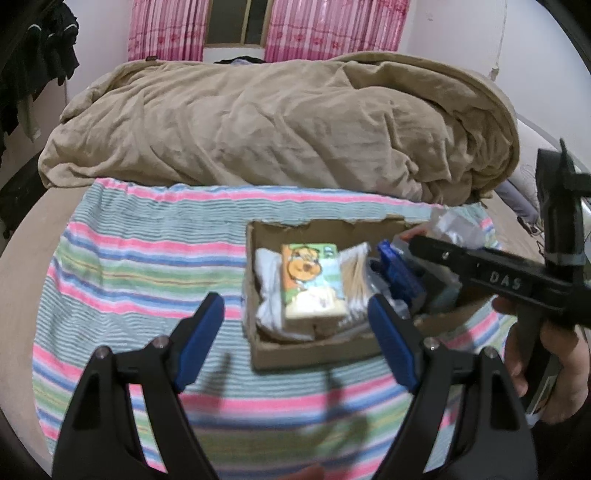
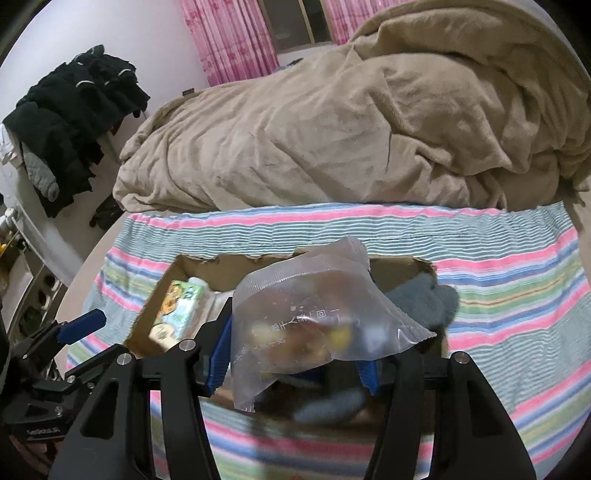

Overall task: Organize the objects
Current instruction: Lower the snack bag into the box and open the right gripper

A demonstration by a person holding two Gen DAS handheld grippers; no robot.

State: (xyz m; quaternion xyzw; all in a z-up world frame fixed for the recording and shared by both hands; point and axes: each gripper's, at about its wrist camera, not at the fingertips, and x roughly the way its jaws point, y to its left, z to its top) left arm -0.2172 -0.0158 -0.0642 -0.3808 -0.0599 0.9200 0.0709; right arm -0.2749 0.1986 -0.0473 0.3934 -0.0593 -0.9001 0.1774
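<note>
A shallow cardboard box [image 1: 258, 349] sits on the striped cloth [image 1: 129, 266]. Inside lie a cartoon-printed tissue pack [image 1: 312, 282], a bundle of cotton swabs [image 1: 356, 275] and white cloth. My left gripper [image 1: 297, 338] is open and empty, hovering just before the box's near edge. My right gripper [image 2: 295, 360] is shut on a clear plastic snack bag [image 2: 314, 317], held over the box [image 2: 147, 317]. The right gripper also shows in the left wrist view [image 1: 397, 258], reaching in from the right. A grey-blue sock [image 2: 424, 299] lies at the box's right end.
A rumpled tan blanket [image 1: 277, 125] covers the bed behind the cloth. Dark clothes [image 2: 74, 110] hang at the left wall. Pink curtains [image 1: 306, 33] frame a window at the back. The striped cloth spreads left of the box.
</note>
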